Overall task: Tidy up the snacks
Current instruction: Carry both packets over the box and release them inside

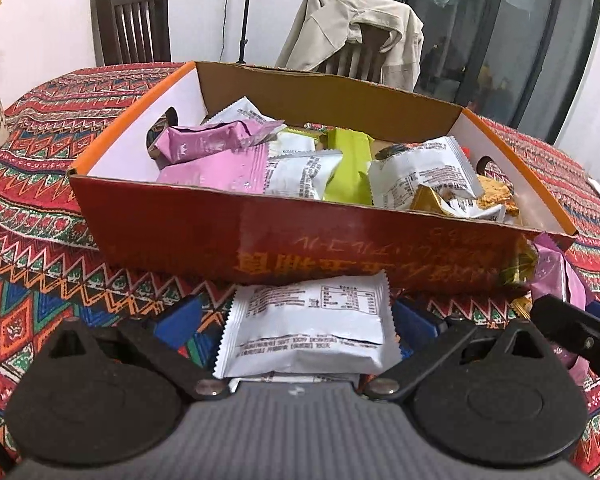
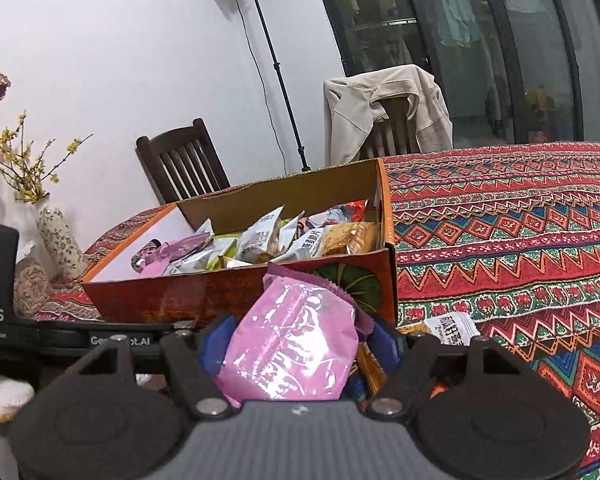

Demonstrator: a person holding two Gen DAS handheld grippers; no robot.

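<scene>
My left hand-held gripper pinches a white snack packet between its blue pads, just in front of the cardboard box. My right hand-held gripper is clamped on a pink snack packet, near the same box's corner. The box, partly filled with mixed packets, rests on the patterned tabletop. A white packet lies beside it.
</scene>
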